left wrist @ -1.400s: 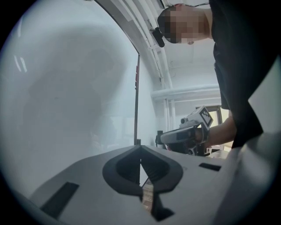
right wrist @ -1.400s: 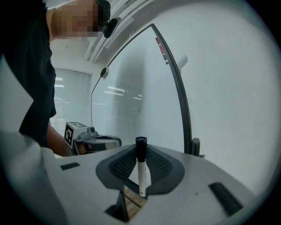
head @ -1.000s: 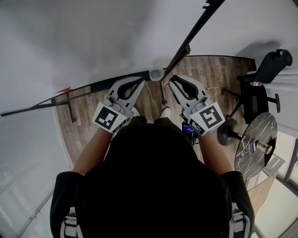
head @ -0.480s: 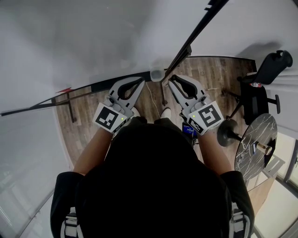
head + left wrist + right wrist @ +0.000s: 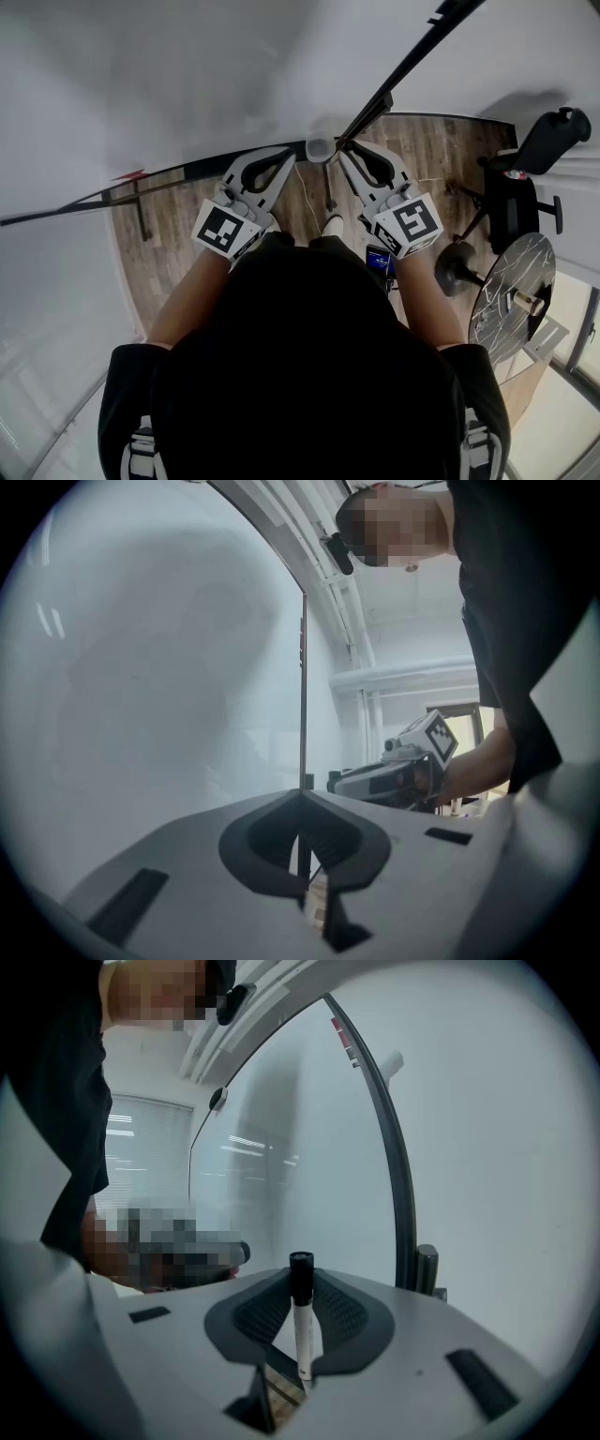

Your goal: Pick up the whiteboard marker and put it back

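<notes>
Right gripper (image 5: 300,1288) is clamped on the whiteboard marker (image 5: 302,1335). The marker stands upright between the jaw tips, black cap on top, white barrel below. In the right gripper view it sits in front of the whiteboard (image 5: 487,1194), just left of the dark frame edge (image 5: 398,1176).

Left gripper (image 5: 302,796) has its jaws closed tip to tip with nothing between them. A thin dark frame line runs straight up behind the tips.

In the head view both grippers are held out side by side, near each other, tips toward the corner where the board's frame bars meet. Wood floor (image 5: 169,248) is below. Black office chair (image 5: 525,173) and round table (image 5: 511,291) are off to the right.
</notes>
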### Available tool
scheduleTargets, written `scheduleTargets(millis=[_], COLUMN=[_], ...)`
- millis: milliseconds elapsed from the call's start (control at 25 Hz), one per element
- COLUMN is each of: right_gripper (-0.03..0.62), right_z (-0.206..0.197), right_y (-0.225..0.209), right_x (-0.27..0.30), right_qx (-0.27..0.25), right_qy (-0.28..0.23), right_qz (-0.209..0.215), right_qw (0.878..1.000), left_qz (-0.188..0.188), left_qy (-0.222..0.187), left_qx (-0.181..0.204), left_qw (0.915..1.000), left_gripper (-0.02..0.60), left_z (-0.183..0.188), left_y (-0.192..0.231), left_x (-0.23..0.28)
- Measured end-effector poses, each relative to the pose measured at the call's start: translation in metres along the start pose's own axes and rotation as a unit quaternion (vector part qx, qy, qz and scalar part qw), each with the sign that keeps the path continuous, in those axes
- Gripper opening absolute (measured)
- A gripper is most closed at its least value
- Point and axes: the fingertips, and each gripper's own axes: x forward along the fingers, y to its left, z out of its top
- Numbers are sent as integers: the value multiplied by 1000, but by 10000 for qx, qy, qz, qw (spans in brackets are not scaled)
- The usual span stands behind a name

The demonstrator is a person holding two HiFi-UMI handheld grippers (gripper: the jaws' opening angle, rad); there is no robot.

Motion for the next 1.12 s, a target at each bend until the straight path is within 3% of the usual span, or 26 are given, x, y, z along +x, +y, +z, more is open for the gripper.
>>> scheduleTargets(millis=[440,1120], right_gripper=[67,67], right_z=[-25,-105], right_y=[-12,-22], right_x=[40,90], right_qx=[-293,-447], right_qy=[238,1089], right_qz=[-42,67], right_qw=[9993,9930], left_qz=[75,160], left_qy=[58,-10], left_qx=[-5,-111], left_qw=[10000,9998], left_gripper=[3,3], left_z=[-10,-24], left_y=[8,19], left_x=[7,4])
